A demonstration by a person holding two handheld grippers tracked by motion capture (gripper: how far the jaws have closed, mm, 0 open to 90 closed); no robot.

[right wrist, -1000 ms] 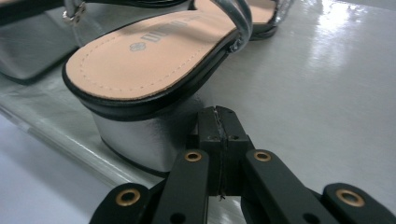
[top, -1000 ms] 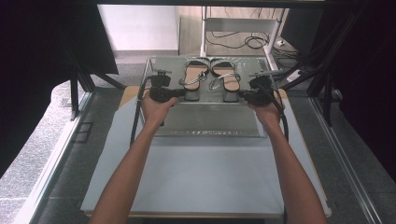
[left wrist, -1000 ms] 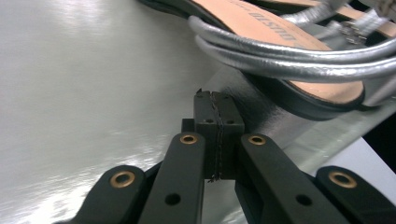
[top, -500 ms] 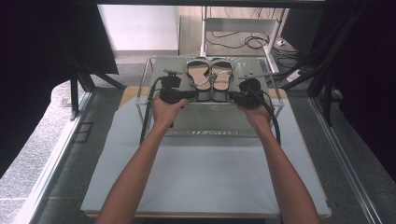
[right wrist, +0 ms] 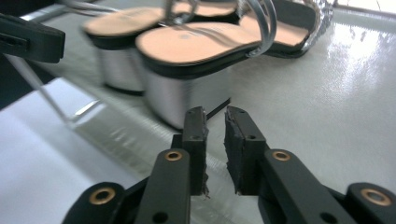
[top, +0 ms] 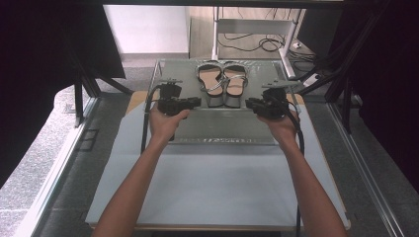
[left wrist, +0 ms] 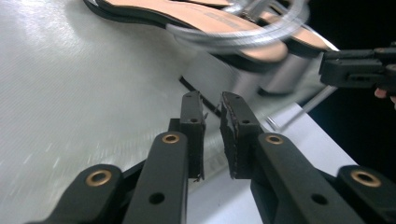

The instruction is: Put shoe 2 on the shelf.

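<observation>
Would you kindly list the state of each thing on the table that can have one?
Left sandal: upright on its block heel, free of both grippers.
Right sandal: upright, close beside the left one.
Left gripper: fingers slightly apart, just been opening, nothing between them.
Right gripper: fingers slightly apart, just been opening, nothing between them.
Glass platform: flat, bearing both sandals.

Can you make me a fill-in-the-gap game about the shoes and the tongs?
1. The pair of sandals stands on a clear ____.
2. Between the pads of the left tongs there is ____.
3. The right tongs point at a sandal's silver ____.
4. The sandals stand side by ____.

Missing words: tray; nothing; heel; side
</observation>
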